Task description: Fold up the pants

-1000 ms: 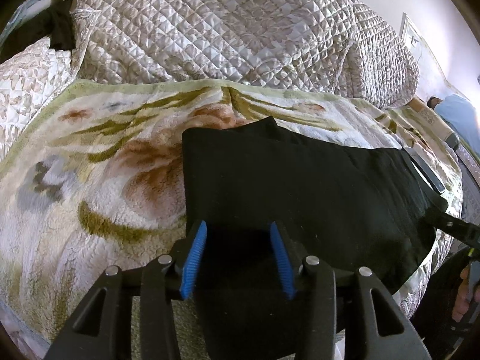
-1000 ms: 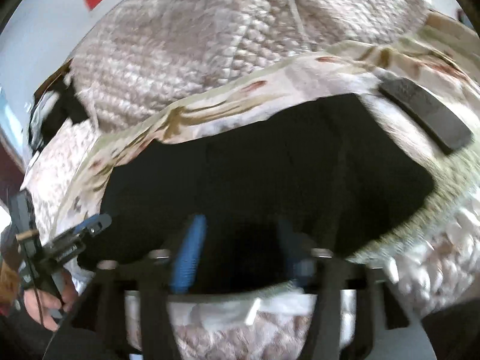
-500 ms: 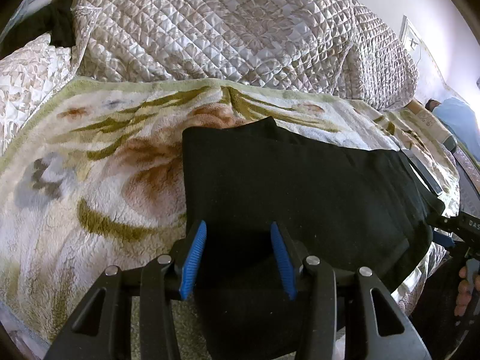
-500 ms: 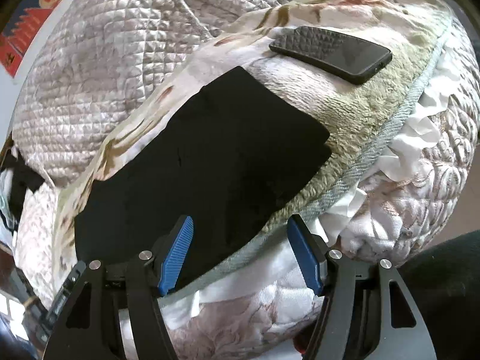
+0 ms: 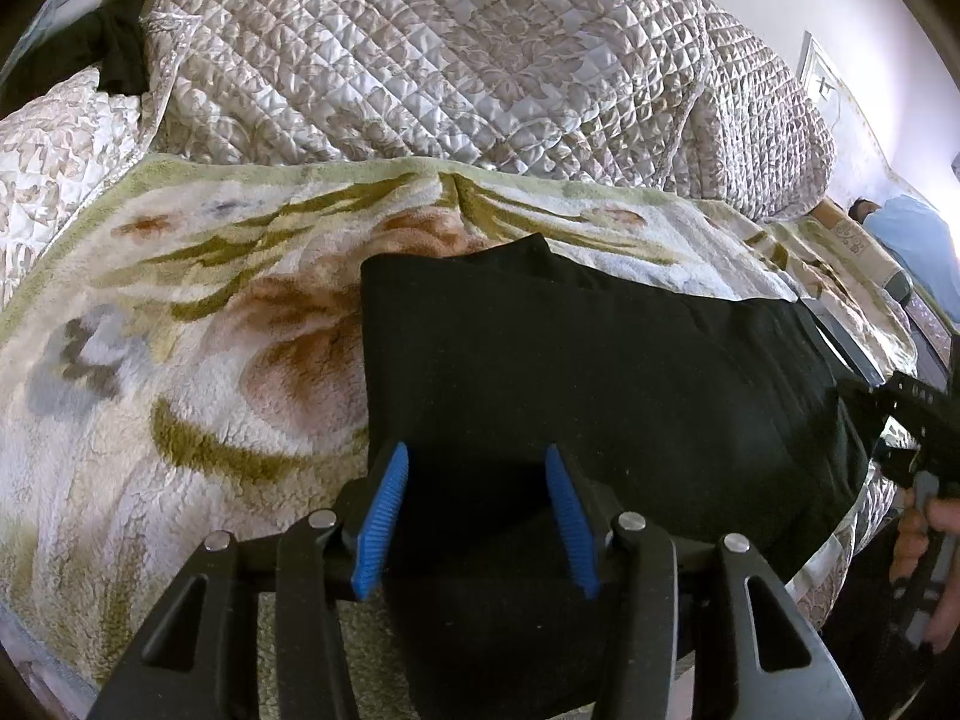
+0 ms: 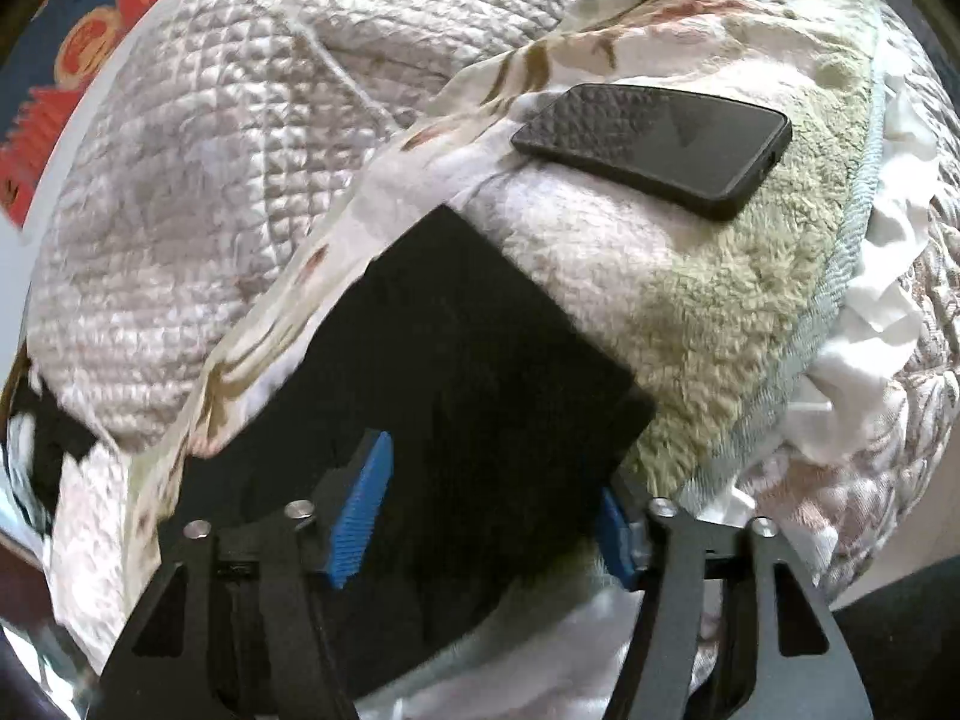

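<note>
Soft, limp black pants (image 5: 600, 396) best gripped at corners; left gripper (image 5: 474, 510) & right gripper (image 6: 486, 510) held agape, empty.

A floral fleece blanket (image 5: 180, 360) is spread across the lower left of the frame. A quilted bedspread (image 5: 450, 60) is heaped along the top. A dark phone (image 6: 654, 141) is laid on the blanket at upper right.
</note>
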